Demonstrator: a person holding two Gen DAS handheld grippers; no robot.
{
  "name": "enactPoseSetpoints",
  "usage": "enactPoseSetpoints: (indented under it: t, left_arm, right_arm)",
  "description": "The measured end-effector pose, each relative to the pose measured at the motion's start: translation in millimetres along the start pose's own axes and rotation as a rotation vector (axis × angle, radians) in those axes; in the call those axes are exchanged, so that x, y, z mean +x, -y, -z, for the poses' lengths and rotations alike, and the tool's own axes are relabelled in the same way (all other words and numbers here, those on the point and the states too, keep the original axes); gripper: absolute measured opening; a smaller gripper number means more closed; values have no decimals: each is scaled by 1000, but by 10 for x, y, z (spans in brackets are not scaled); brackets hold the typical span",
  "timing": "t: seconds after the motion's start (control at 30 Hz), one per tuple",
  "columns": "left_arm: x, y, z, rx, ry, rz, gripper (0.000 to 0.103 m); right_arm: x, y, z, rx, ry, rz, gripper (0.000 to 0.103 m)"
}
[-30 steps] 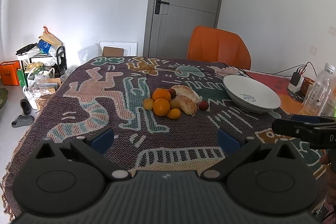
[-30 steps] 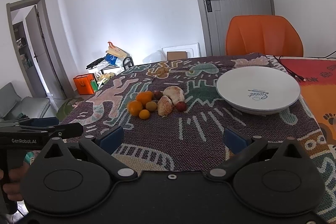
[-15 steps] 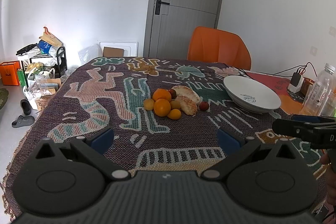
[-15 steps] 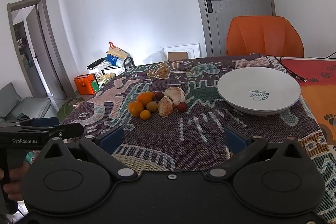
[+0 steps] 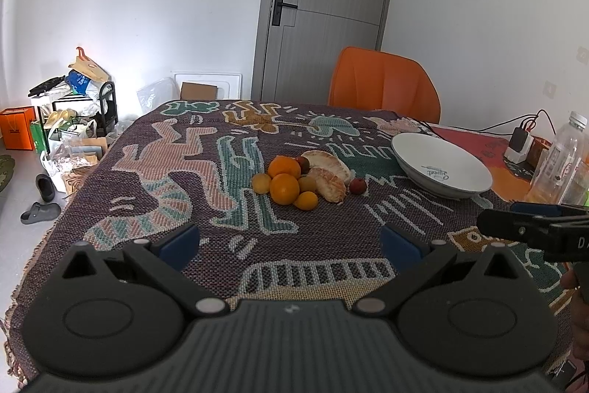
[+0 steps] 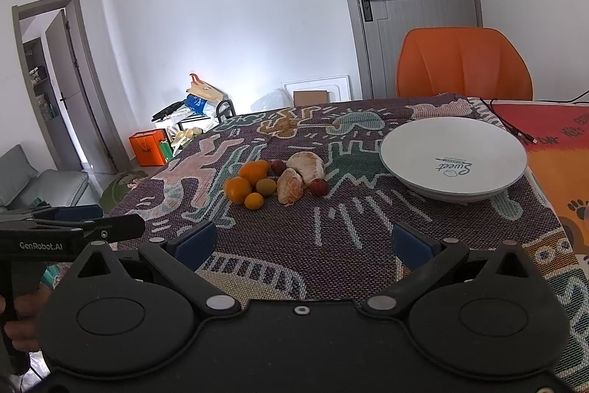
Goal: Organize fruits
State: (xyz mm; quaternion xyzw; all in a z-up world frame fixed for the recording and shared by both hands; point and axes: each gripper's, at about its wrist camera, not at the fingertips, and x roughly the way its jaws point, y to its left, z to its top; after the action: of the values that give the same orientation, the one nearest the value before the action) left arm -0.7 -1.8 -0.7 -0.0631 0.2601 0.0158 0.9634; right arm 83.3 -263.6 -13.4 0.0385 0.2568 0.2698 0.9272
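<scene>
I've got both grippers hanging empty over the near edge of the bench [image 5: 121,179]. Left gripper [image 5: 291,242] spread wide, right gripper [image 6: 303,242] spread wide too. The fruit pile [image 5: 305,177] sits mid-frame, dead ahead of the left fingers [image 5: 180,240] and up-left of centre in the right view. The bowl [image 6: 454,161] lies right of the pile, nearer my right. Two peeled halves [image 6: 291,185] stretch toward the bowl; the oranges [image 5: 283,188] are round, no axis.
</scene>
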Motion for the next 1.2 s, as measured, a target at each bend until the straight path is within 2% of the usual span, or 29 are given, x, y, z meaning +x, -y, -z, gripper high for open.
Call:
enactPoseSetpoints:
  t: [0.67, 1.2]
  left_arm:
    - [19, -11, -8, 0, -1, -1, 103]
    - [296, -74, -146, -13, 37, -12, 103]
  right_arm:
    - [34, -1, 8, -3, -1, -1, 103]
    - [235, 72, -39, -9, 15, -26, 103]
